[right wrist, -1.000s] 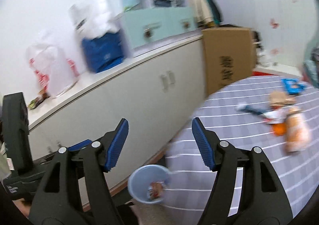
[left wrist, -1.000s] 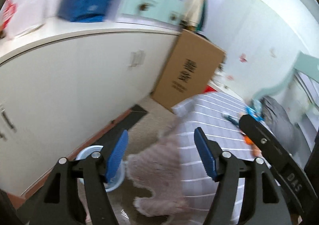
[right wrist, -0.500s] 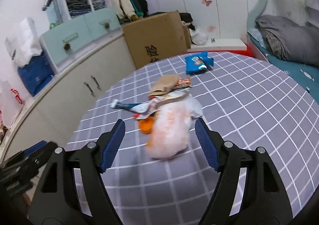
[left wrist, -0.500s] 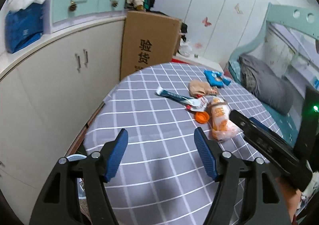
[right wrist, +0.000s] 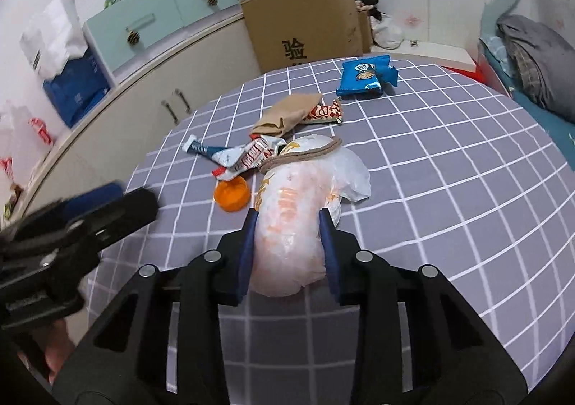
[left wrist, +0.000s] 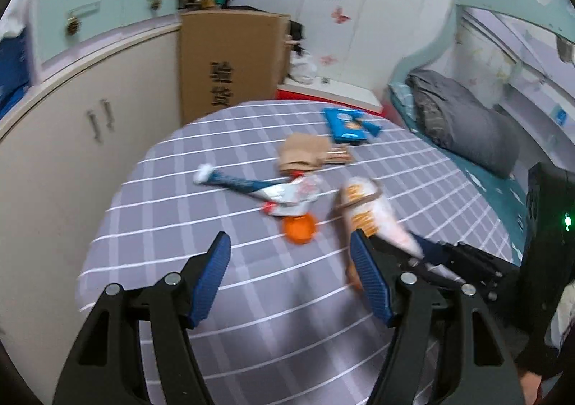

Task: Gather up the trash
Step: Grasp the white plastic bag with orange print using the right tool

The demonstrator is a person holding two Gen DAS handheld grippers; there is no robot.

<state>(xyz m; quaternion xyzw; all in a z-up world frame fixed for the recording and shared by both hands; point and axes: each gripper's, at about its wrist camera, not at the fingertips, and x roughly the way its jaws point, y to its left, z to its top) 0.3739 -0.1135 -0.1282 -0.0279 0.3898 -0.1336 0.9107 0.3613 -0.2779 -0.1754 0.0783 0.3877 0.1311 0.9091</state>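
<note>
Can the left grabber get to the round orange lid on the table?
Probably yes. The left gripper is open, and the round orange lid lies just ahead of it on the checked grey tablecloth, with nothing in between.

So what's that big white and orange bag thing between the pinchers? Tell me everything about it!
The white and orange bag is crinkly, see-through plastic, puffy and long, with orange print. It lies on the grey checked tablecloth. The right gripper has a blue pad against each side of its near end. A brownish cord lies across its far end, by the silver wrappers, and the orange cap sits just left. Whether it is squeezed tight, I cannot tell.
</note>
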